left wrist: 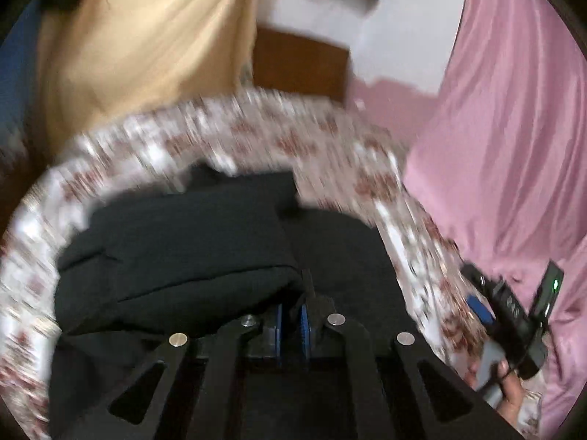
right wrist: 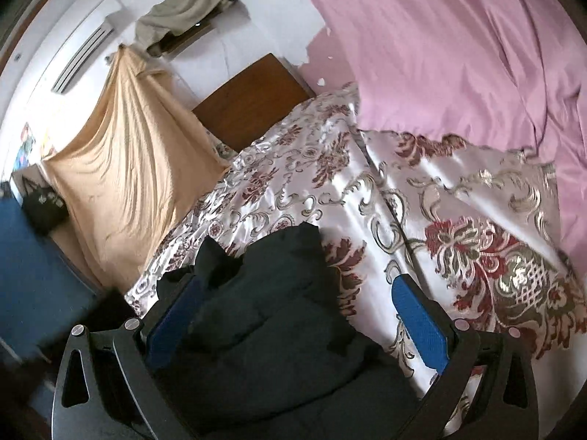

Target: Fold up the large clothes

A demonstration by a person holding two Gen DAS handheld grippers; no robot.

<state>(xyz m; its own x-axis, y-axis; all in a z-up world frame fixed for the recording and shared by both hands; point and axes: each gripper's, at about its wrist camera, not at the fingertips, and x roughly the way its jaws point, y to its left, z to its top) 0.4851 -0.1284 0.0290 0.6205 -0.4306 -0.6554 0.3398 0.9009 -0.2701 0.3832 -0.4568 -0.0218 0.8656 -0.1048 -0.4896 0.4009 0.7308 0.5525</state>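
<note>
Your black garment lies bunched on the floral bedspread. Left gripper pinches its fabric; right gripper stands spread. No legible writing.

The folded garment lies on the patterned bedspread, with a headboard behind, a draped sheet hanging to its left and a curtain to its right.
</note>
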